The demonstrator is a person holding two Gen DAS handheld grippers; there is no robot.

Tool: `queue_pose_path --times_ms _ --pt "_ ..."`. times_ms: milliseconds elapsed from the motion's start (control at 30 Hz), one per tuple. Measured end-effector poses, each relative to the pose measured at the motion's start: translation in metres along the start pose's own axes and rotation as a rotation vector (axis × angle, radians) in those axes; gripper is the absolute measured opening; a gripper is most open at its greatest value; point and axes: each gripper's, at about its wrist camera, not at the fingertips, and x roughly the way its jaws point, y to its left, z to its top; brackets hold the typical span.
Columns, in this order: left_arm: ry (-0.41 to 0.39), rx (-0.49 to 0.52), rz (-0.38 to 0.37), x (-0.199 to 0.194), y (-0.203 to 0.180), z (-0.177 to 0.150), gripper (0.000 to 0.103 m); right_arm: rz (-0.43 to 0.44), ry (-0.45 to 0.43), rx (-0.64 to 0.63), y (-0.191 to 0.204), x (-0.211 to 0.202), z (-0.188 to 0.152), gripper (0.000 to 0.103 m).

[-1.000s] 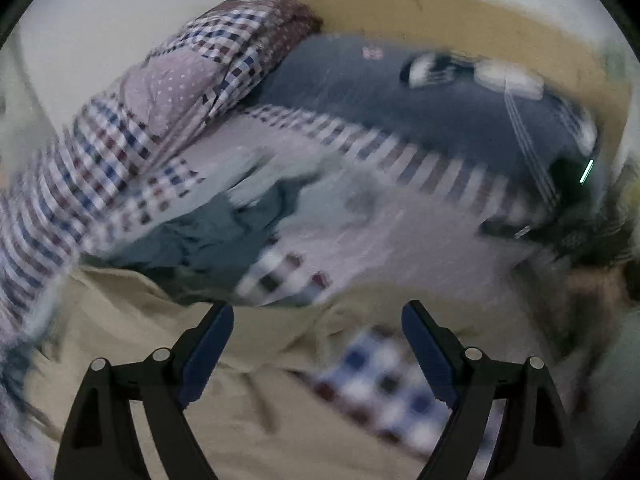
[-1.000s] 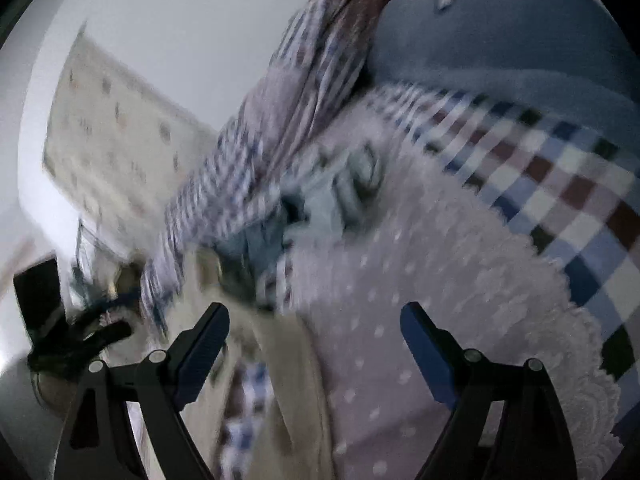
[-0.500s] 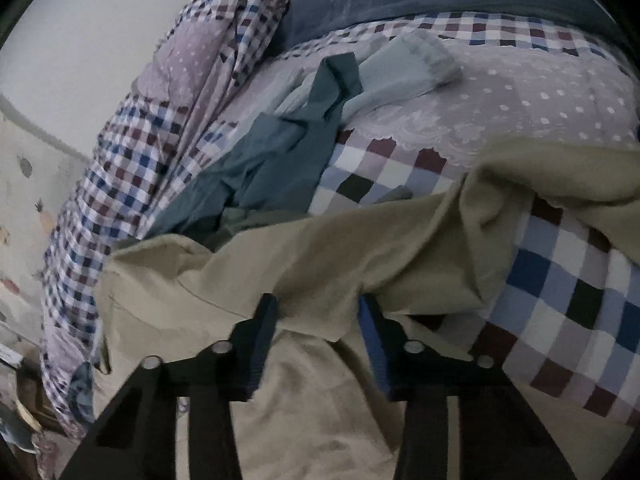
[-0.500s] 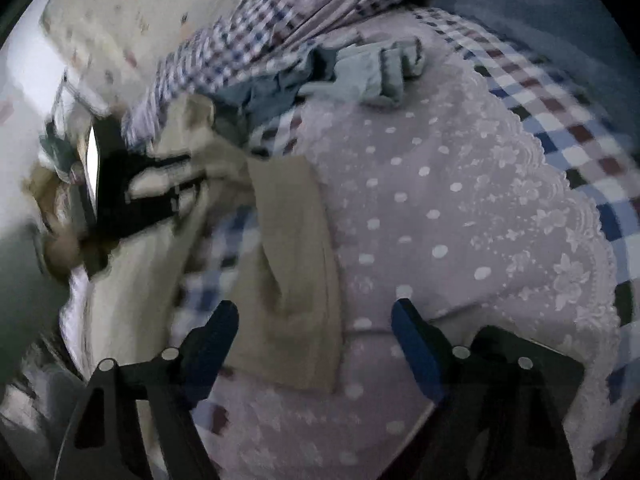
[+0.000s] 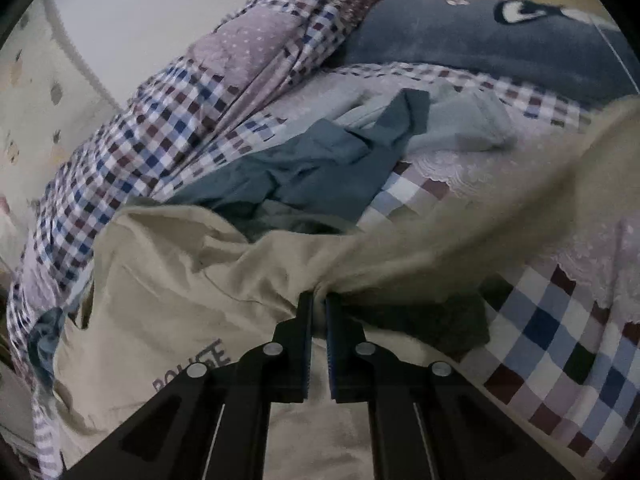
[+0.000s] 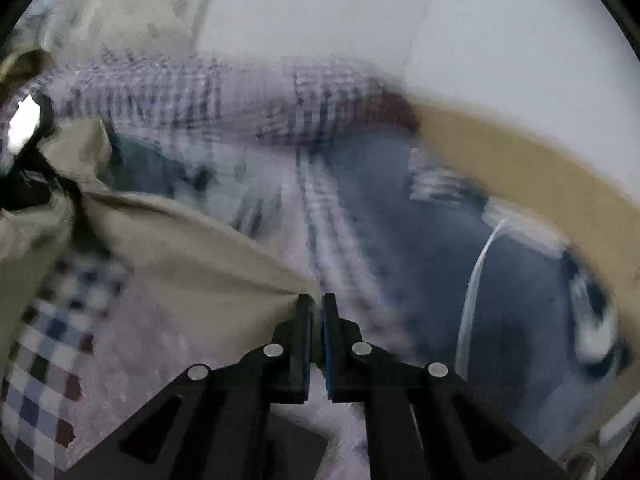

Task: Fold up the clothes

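The left gripper [image 5: 317, 300] is clamped on a bunched ridge of the beige garment [image 5: 168, 280] at lower centre of the left wrist view. The cloth spreads away to the lower left, where dark printed letters show, and runs off in a taut band toward the upper right. The right gripper [image 6: 316, 300] is pinched on another edge of the same beige garment [image 6: 192, 264] at lower centre of its own view, the cloth trailing off to the left of the frame and lifted clear of the patterned bedspread [image 6: 60, 360].

Judging by the stretched band, the garment is being held up and drawn out between the two grips — a spreading or shaking-out stage of a fold. To do it well, both pinches want to stay firm on the hem, pulled evenly so the fabric hangs flat, not twisted. The bunching at the left jaws suggests more than one layer is caught there — worth watching.

Beyond, in the middle of the left view, a teal garment [image 5: 304, 172] and a pale blue-grey one [image 5: 452, 124] lie crumpled on the bedspread [image 5: 560, 360], with a dark blue pillow [image 5: 460, 36] at the upper right.
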Motion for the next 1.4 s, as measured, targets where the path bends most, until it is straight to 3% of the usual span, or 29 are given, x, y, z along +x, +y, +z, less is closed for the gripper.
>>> queue_pose_path --times_ms 67,100,267,367,400,433,467,500,533,733,867,1000,1100,1267,1367,1400 --pt "0.006 -0.022 -0.005 -0.001 0.005 -0.002 0.005 0.012 -0.120 -0.094 0.005 -0.030 0.000 0.003" --pt "0.009 -0.034 -0.007 -0.001 0.008 -0.004 0.005 0.041 -0.129 -0.145 0.012 -0.039 -0.005 0.004" --pt "0.052 -0.056 -0.044 -0.004 0.015 -0.016 0.009 0.289 0.088 -0.402 0.071 -0.044 -0.065 0.004" --pt "0.042 -0.068 -0.055 -0.016 0.016 -0.021 0.027 0.318 0.189 -0.412 0.072 -0.045 -0.094 0.008" --pt "0.039 -0.071 -0.058 -0.021 0.017 -0.023 0.036 0.326 0.191 -0.376 0.064 -0.049 -0.098 0.016" --pt "0.035 -0.075 -0.061 -0.025 0.017 -0.025 0.046 0.337 0.179 -0.319 0.053 -0.055 -0.098 0.035" --pt "0.015 -0.065 -0.068 -0.033 0.013 -0.025 0.050 0.330 0.164 -0.259 0.042 -0.059 -0.098 0.045" --pt "-0.007 -0.055 -0.075 -0.042 0.008 -0.025 0.056 0.307 0.144 -0.197 0.033 -0.061 -0.096 0.065" --pt "-0.028 -0.044 -0.082 -0.050 0.003 -0.025 0.057 0.283 0.125 -0.134 0.024 -0.063 -0.095 0.078" --pt "-0.178 0.080 -0.243 -0.121 -0.074 -0.010 0.066 0.140 0.016 0.231 -0.031 -0.072 -0.087 0.078" --pt "-0.218 0.177 -0.365 -0.154 -0.158 0.018 0.067 0.066 -0.007 0.425 -0.064 -0.073 -0.087 0.078" --pt "-0.221 0.234 -0.429 -0.170 -0.238 0.038 0.067 0.032 -0.020 0.587 -0.098 -0.079 -0.102 0.078" --pt "-0.174 0.232 -0.446 -0.165 -0.277 0.044 0.067 0.027 -0.022 0.644 -0.109 -0.081 -0.111 0.078" --pt "-0.121 0.193 -0.462 -0.154 -0.303 0.042 0.066 0.030 -0.030 0.673 -0.116 -0.086 -0.121 0.078" --pt "-0.108 0.192 -0.463 -0.147 -0.311 0.042 0.053 0.034 -0.030 0.690 -0.119 -0.086 -0.127 0.078" --pt "-0.096 0.187 -0.466 -0.143 -0.313 0.043 0.040 0.034 -0.029 0.699 -0.120 -0.085 -0.128 0.078"
